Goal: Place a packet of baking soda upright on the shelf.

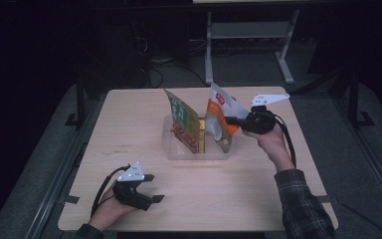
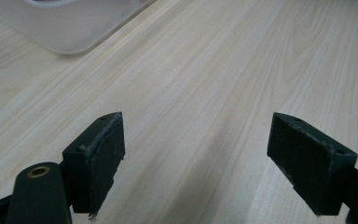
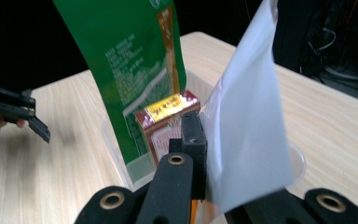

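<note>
Toward the far edge of the table, middle: a clear plastic bin (image 1: 194,152) holds a green packet (image 1: 181,117) upright, a small red box (image 3: 165,123) beside it, and a white-and-orange pouch (image 1: 221,117) at its right end.
Right gripper (image 1: 233,120): jaws clamped on the pouch's side, well above the bin floor; in the right gripper view the white face of the pouch (image 3: 249,135) is pinched against the black pad.
Left gripper (image 1: 151,188): jaws spread wide with nothing between them, resting near the near-left corner; the left gripper view shows bare wood between the pads.
Step in hand: judged to be seating the pouch into the bin beside the box.
Next move: calls for lowering the pouch straight down until it stands, then releasing; a sideways push could tip the green packet.
Surface: pale wood-grain table (image 1: 258,194), unmarked.
Room: dark; a white metal frame (image 1: 248,35) and cables behind the far edge.
</note>
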`<state>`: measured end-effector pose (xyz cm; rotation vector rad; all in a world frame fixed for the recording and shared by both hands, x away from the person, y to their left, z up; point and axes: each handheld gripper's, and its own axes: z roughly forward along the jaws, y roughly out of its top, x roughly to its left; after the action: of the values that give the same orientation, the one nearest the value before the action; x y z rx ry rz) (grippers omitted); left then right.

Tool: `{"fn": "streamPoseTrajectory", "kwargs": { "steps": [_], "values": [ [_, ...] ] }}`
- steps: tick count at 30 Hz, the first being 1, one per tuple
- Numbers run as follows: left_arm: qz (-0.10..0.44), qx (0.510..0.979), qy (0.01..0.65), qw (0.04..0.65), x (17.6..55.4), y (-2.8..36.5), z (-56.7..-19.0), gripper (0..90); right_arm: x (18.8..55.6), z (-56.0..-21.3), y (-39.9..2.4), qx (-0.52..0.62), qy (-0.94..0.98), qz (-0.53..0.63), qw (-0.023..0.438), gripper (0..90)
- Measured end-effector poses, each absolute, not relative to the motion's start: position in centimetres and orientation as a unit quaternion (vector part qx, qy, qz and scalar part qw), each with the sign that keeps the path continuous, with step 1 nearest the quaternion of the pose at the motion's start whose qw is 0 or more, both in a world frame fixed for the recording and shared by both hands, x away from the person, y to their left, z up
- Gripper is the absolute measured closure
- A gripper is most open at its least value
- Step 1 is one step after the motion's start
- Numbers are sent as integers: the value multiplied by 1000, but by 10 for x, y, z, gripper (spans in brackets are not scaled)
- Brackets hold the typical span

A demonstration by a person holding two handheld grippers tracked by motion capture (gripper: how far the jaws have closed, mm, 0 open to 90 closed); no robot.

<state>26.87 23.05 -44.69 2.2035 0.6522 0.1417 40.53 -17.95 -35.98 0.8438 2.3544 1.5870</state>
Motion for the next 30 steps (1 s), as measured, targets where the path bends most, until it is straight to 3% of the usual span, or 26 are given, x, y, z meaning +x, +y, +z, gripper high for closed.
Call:
{"fn": "streamPoseTrajectory", "kwargs": {
  "steps": [13, 16, 19, 21, 24, 30],
  "values": [
    [49, 879, 251, 401, 268, 227, -451, 184, 406, -370, -174, 289, 805, 509, 99, 864],
    [49, 880, 250, 401, 268, 227, -451, 185, 404, -367, -177, 295, 800, 511, 109, 720],
    [49, 880, 250, 401, 268, 227, -451, 185, 399, -361, -182, 307, 796, 506, 125, 498],
    [49, 880, 250, 401, 269, 228, -451, 184, 395, -359, -186, 320, 792, 503, 134, 400],
    [49, 881, 247, 401, 269, 227, -451, 185, 387, -361, -194, 333, 788, 499, 139, 307],
    [48, 881, 246, 401, 268, 226, -451, 184, 370, -365, -210, 339, 793, 487, 133, 261]
  ]
}}
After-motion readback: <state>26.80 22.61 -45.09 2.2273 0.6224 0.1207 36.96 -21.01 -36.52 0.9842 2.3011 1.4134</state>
